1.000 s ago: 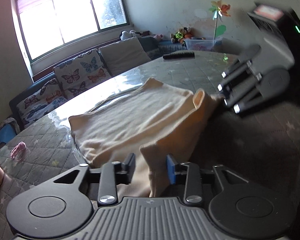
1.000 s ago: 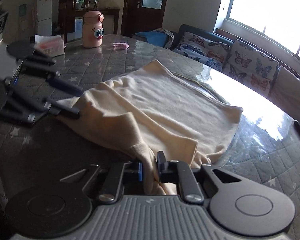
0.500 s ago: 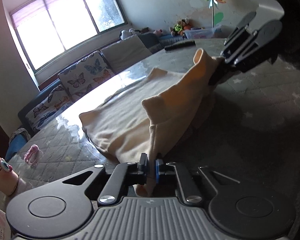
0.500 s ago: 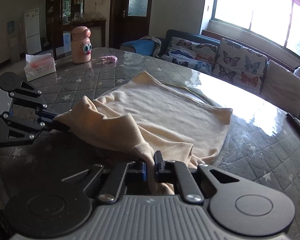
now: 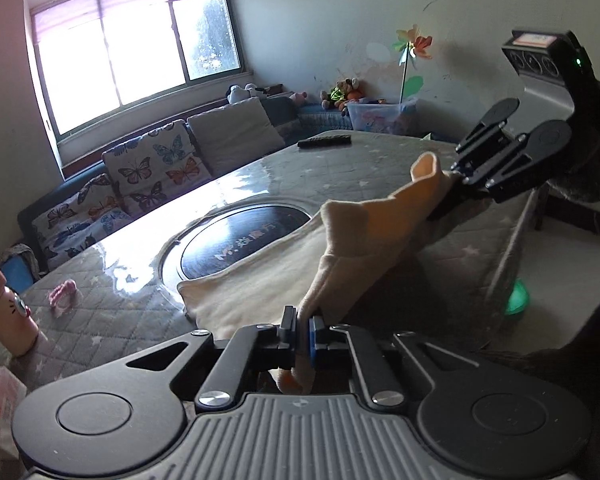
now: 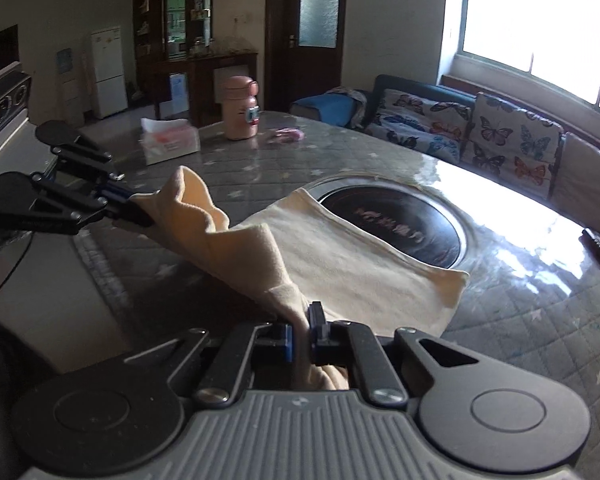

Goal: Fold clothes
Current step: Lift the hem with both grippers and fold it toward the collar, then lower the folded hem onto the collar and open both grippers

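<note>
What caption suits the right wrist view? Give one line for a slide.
Both grippers, right gripper and left gripper, pinch the cream garment over the table.

This is a home living room: a sofa (image 5: 112, 200) with butterfly-print cushions (image 6: 512, 144) sits under a wide window (image 5: 136, 56), stuffed toys (image 5: 340, 92) line a ledge, and a white fridge (image 6: 108, 72) and wooden cabinet (image 6: 192, 32) stand beyond the quilted surface (image 6: 540, 320).

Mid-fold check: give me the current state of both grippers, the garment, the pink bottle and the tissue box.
left gripper: shut on the cream garment's near edge.
right gripper: shut on the same edge.
cream garment: near edge lifted and stretched between the grippers, far part flat on the table, partly over the dark round inset.
pink bottle: upright, lid on.
tissue box: tissue sticking out on top.
</note>
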`<state>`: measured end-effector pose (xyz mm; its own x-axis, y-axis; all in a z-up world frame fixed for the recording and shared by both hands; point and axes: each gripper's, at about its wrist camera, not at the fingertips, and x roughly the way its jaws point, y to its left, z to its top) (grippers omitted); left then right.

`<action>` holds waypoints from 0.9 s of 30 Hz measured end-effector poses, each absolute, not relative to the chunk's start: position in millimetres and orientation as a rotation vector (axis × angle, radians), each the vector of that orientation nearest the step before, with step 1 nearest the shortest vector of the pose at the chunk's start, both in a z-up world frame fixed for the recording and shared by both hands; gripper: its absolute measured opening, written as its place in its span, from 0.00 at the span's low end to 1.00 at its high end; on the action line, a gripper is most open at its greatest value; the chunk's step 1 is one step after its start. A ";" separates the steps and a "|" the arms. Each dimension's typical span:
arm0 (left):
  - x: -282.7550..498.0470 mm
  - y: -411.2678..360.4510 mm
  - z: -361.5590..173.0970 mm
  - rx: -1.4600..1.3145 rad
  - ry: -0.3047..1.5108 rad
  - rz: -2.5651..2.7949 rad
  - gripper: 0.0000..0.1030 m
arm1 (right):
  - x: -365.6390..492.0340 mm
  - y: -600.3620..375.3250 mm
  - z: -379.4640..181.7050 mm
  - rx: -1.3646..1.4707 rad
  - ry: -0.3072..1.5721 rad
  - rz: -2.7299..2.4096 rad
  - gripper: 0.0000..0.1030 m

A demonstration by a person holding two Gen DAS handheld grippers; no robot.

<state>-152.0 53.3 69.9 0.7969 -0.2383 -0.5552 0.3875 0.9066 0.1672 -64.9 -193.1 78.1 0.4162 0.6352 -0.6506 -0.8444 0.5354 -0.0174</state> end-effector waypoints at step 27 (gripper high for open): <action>40.2 97.4 1.2 0.103 0.731 -0.146 0.10 | 104.7 -146.3 0.2 -0.201 0.786 0.710 0.26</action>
